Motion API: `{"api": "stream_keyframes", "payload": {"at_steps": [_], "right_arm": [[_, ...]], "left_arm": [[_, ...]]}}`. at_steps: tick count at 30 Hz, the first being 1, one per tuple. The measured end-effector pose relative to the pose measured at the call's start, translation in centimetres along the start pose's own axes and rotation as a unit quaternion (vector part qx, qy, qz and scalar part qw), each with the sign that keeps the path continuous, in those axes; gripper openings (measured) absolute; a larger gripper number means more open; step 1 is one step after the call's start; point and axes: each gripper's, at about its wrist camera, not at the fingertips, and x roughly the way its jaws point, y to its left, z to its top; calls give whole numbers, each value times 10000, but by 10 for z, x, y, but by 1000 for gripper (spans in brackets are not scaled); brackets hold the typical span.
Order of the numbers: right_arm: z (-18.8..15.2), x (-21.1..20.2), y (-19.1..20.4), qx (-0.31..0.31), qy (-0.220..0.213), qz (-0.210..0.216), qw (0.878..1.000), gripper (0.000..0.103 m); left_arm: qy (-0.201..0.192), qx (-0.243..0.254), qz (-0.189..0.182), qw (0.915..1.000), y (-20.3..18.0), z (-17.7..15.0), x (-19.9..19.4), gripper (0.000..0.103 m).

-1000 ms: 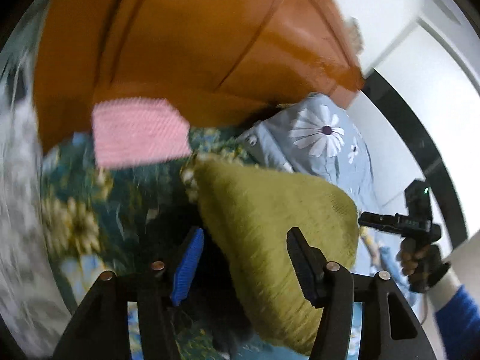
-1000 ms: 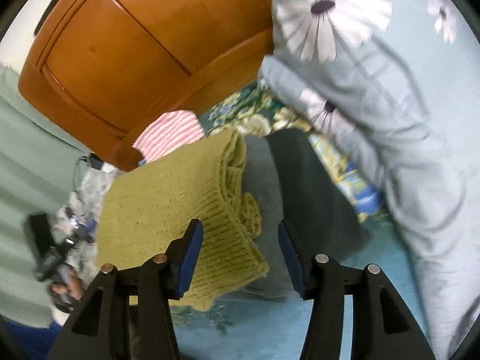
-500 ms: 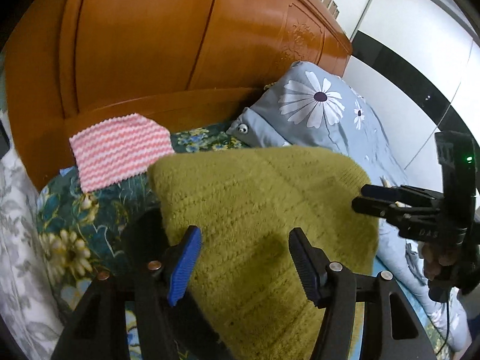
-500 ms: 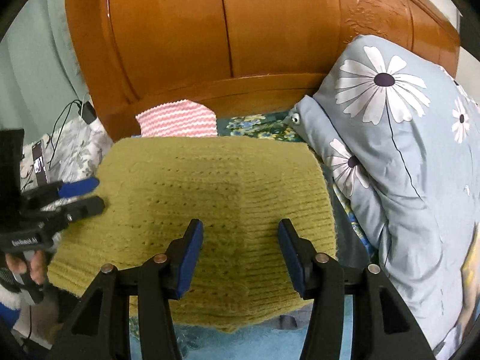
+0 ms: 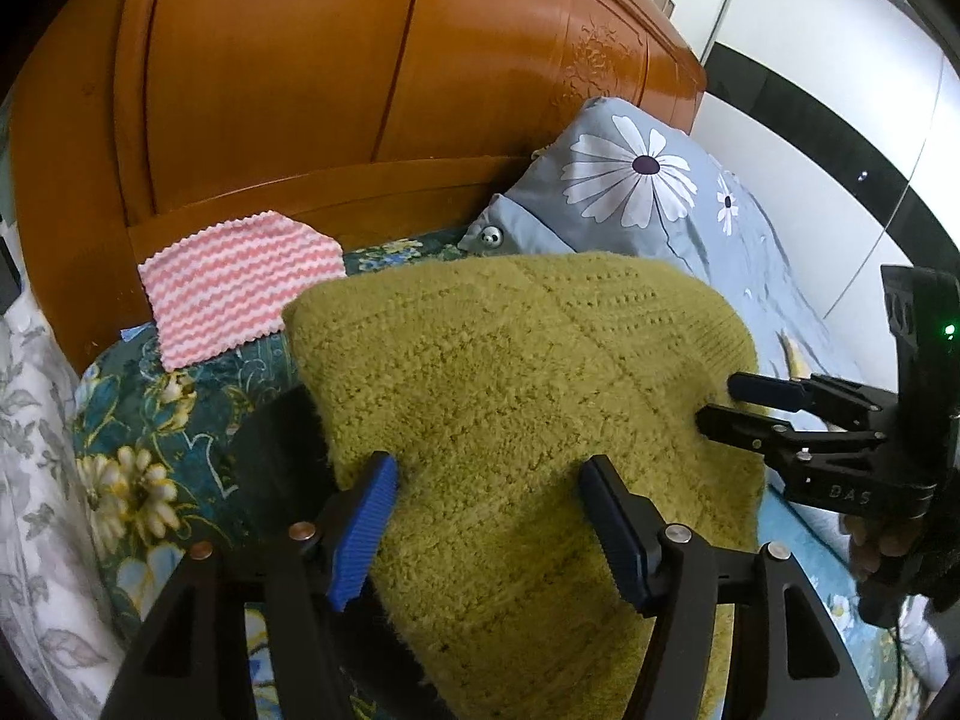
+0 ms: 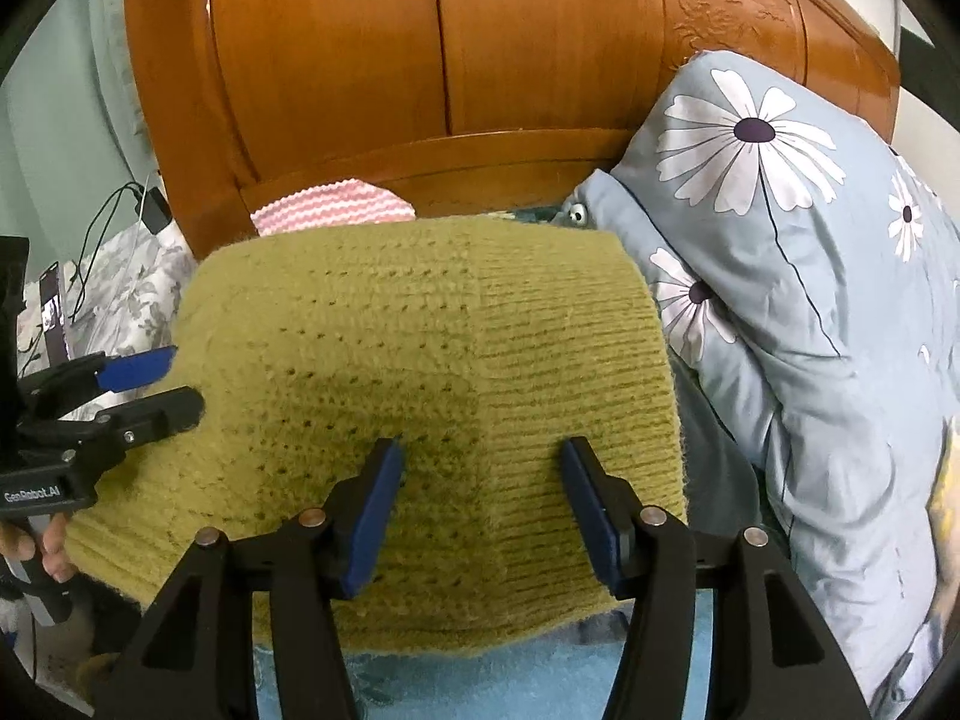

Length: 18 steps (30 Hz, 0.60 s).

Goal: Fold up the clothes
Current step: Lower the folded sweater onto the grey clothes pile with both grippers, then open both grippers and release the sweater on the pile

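Note:
An olive-green knitted sweater (image 5: 516, 384) lies folded on the bed, on top of a dark grey garment (image 5: 270, 444) that sticks out at its left edge. It fills the middle of the right wrist view (image 6: 420, 372) too. My left gripper (image 5: 492, 516) is open and empty, its fingers just above the sweater's near left part. My right gripper (image 6: 480, 498) is open and empty above the sweater's near edge. Each gripper shows in the other's view: the right one (image 5: 738, 405) at the sweater's right side, the left one (image 6: 162, 384) at its left side.
A wooden headboard (image 5: 360, 90) stands behind. A pink-and-white zigzag cloth (image 5: 240, 288) lies against it. A blue daisy-print pillow and quilt (image 6: 780, 252) lie to the right. A floral bedsheet (image 5: 132, 468) is under the clothes. A charger and cable (image 6: 150, 210) hang at far left.
Both grippers have swung round and levelled toward the headboard. The sweater went from a bunched, partly folded shape to a flat rectangle. Both grippers stayed open and drew closer to it.

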Motion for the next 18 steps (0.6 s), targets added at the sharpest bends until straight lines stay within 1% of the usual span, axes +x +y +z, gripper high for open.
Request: {"api": "stream_keyframes", "payload": {"at_steps": [3, 7, 9, 10, 13, 16, 17, 18], "right_arm": [[5, -11, 3, 13, 15, -43, 10000, 58], [3, -36, 4, 187, -175, -44, 9997, 58], [-5, -50, 6, 191, -279, -136, 9993, 58], [-12, -55, 7, 214, -303, -185, 9991, 58], [-34, -64, 12, 436, -279, -115, 9986, 58], [-57, -66, 16, 685, -152, -59, 9975, 58], [-64, -66, 17, 777, -106, -75, 9969, 58], [-70, -66, 18, 868, -72, -77, 9962, 58]], "left_arm": [[-3, -16, 44, 10000, -1, 4, -5, 71], [-47, -41, 88, 9999, -4, 5, -18, 75], [-56, -46, 85, 9999, -7, 1, -26, 80], [-72, -41, 61, 9999, -10, -3, -30, 81], [-133, -19, -38, 9999, -19, -18, -41, 84], [-207, -185, -213, 9994, -30, -34, -52, 92], [-216, -243, -262, 9991, -33, -39, -54, 99], [-235, -285, -312, 9988, -37, -45, -57, 103]]}}
